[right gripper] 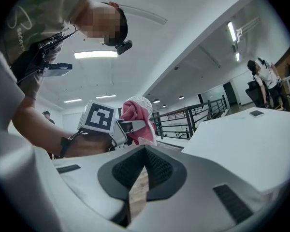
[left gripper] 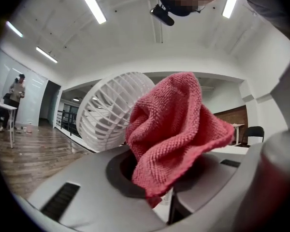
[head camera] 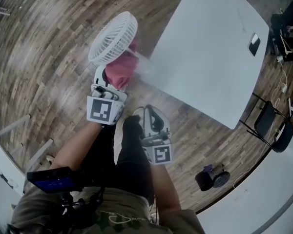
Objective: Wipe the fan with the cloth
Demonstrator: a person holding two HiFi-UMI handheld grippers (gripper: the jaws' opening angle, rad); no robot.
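Bunching in the left gripper, pink cloth just beside white fan

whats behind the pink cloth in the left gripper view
The white fan: its round grille shows left of the pink cloth, which the left gripper grips. The cloth covers the fan's right side, so whether they touch is unclear.

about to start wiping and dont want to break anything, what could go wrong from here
The fan seems to stand right at the table corner; a firm push might tip it off.
The left claw pinches only one end of the bunched cloth, so it might slip out.
The right claw is shut, empty and away from the fan, so nothing steadies it.
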